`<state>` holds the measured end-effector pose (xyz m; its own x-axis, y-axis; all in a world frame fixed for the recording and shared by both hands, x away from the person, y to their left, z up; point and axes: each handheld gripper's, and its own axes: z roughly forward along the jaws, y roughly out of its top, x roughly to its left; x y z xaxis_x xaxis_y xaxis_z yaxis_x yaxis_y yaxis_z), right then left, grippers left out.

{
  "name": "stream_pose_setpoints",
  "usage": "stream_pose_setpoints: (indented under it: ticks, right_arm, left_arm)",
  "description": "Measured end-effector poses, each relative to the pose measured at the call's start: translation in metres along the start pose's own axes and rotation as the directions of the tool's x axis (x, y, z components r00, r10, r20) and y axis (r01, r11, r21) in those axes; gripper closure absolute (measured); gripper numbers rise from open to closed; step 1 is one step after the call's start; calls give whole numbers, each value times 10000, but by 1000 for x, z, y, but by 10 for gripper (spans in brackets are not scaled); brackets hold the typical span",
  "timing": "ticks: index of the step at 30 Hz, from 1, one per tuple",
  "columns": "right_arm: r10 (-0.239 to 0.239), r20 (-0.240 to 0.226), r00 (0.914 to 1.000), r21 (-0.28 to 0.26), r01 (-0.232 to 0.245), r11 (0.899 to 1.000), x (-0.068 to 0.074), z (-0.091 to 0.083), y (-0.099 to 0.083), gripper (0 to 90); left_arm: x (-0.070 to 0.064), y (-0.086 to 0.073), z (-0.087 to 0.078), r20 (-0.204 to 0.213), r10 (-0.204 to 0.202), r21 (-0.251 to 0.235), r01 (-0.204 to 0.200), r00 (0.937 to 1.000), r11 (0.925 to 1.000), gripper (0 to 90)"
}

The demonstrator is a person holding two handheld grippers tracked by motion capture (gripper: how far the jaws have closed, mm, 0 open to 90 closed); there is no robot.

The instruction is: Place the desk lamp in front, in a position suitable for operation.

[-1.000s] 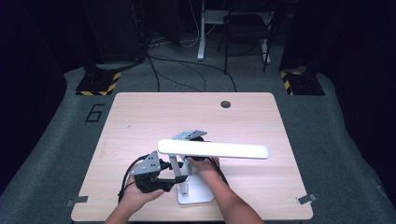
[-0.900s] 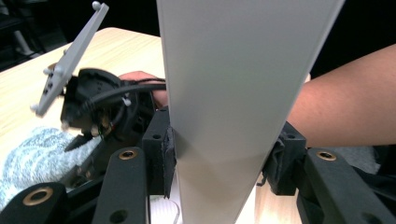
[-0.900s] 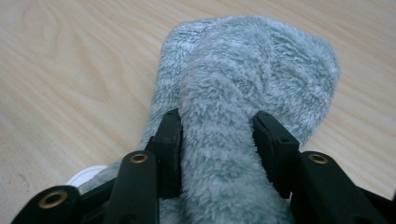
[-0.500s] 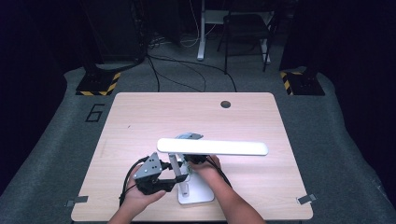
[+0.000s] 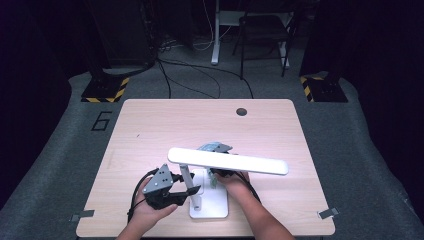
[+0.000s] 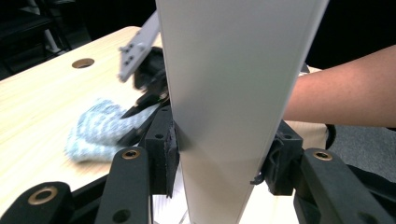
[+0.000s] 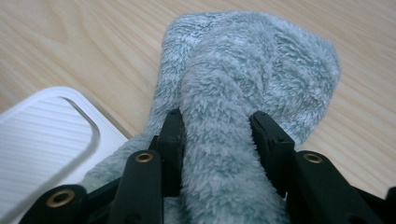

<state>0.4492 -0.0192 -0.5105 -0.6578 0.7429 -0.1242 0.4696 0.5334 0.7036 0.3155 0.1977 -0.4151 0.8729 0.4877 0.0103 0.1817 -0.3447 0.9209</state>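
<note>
1 white desk lamp [image 5: 227, 164], 1 fluffy cloth [image 7: 243, 93], 1 table [image 5: 150, 130].

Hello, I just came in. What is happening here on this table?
A person works at a wooden table with a claw in each hand. The left claw is shut on the arm of a white desk lamp and steadies it above its base. The right claw is shut on a fluffy grey-blue cloth, which lies on the table beside the lamp's base. It looks like lamp cleaning; the cloth is not on the lamp at this moment.
</note>
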Motion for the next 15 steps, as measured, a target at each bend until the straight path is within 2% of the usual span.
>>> stream_pose_setpoints:
  ticks: [2,3,7,8,9,10,12,13,14,15]
  right_arm:
    - [93,126,9999,-126,-91,9999,-5,-3,-6,603]
    - [14,160,9999,30,-15,10000,-8,-6,-8,602]
    - [-127,291,9995,-68,129,9999,-20,-11,-16,599]
    - [6,341,9994,22,-7,10000,-22,-13,-17,599]
    - [-37,363,9993,36,36,10000,-24,-14,-18,599]
    - [143,420,9990,45,-145,9999,-24,-15,-19,599]
    - [4,463,9989,90,-8,10000,-26,-18,-22,600]
    - [40,526,9986,40,-42,10000,-27,-19,-23,602]
    - [409,578,9975,-30,-408,9992,-24,-21,-25,604]
    - [488,617,9969,-110,-482,9988,-24,-21,-25,605]
  left_arm:
    - [0,0,0,-41,-14,-51,13,10000,10000,550]
    - [0,0,0,-46,-34,-57,34,10000,10000,551]
    - [-1,0,0,-57,-44,28,44,10000,10000,552]
    - [0,0,0,-55,-47,28,47,10000,10000,552]
    - [-1,0,0,-69,-44,39,44,10000,10000,552]
    - [0,0,0,-59,-57,48,57,10000,10000,552]
    - [-1,0,0,-84,-75,47,76,9999,10000,552]
    - [-1,1,0,-54,-21,113,21,10000,9999,552]
    - [-1,1,0,2,-20,126,20,10000,9999,551]
    - [-2,2,0,19,8,152,-9,10000,9999,550]
